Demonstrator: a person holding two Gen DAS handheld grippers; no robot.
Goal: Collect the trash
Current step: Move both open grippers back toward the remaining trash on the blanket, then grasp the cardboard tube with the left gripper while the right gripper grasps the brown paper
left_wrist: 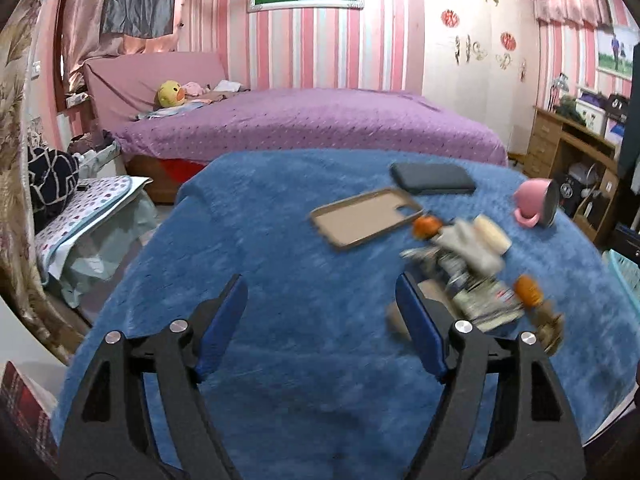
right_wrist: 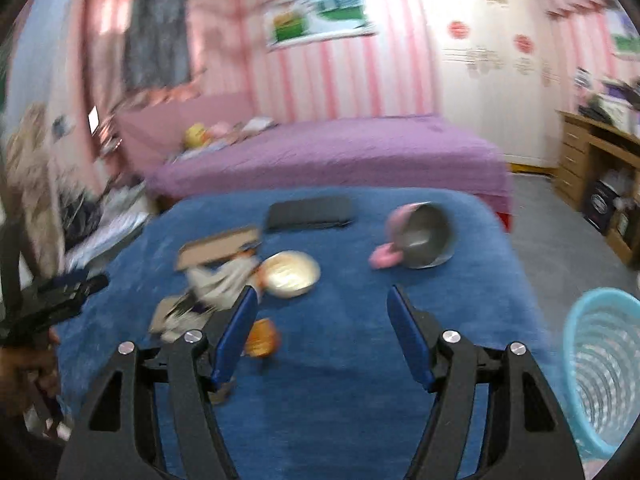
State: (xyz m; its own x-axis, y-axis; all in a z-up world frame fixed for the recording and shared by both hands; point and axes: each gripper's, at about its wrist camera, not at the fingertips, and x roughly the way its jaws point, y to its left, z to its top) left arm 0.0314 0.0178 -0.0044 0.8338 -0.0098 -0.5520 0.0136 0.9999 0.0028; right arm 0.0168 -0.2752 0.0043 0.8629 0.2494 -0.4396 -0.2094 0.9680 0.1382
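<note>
A pile of trash lies on the blue-covered table (left_wrist: 280,240): crumpled tissue (left_wrist: 468,246), wrappers (left_wrist: 480,300), orange peel pieces (left_wrist: 528,290) and a pale round lid (right_wrist: 290,272). My left gripper (left_wrist: 320,292) is open and empty, just left of the wrappers. My right gripper (right_wrist: 320,304) is open and empty above the cloth (right_wrist: 340,380), with an orange peel piece (right_wrist: 262,338) by its left finger and the tissue (right_wrist: 224,280) beyond. A light blue mesh basket (right_wrist: 600,368) stands at the table's right side. Both views are motion-blurred.
A tan phone case (left_wrist: 366,216), a dark phone (left_wrist: 432,178) and a tipped pink metal cup (right_wrist: 420,236) lie further back on the table. A purple bed (left_wrist: 312,124) is behind. A wooden desk (left_wrist: 568,144) is at right. The left gripper shows in the right wrist view (right_wrist: 52,300).
</note>
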